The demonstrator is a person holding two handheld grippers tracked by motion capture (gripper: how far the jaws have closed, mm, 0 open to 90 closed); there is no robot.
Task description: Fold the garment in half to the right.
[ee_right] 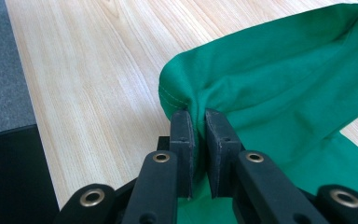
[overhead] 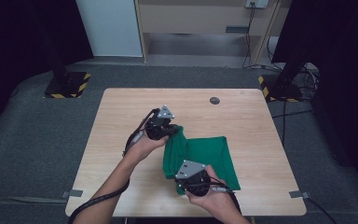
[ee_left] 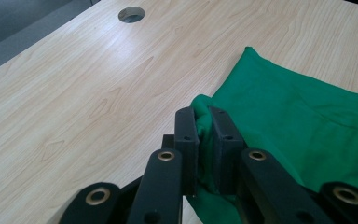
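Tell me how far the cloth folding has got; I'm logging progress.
Done: the green cloth lies partly doubled over on the table. In hand: the left gripper and right gripper each pinch its left edge, lifted. Left: lay that edge across and let go.

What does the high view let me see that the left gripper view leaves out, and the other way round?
The high view takes in both hands: the left gripper and the right gripper hold one side of the green cloth, with the floor and stands around the table. The left gripper view gives the close-up: the black jaws pinch a bunched fold of the cloth between them. Both show the cloth, the pale wood tabletop and its round cable hole.
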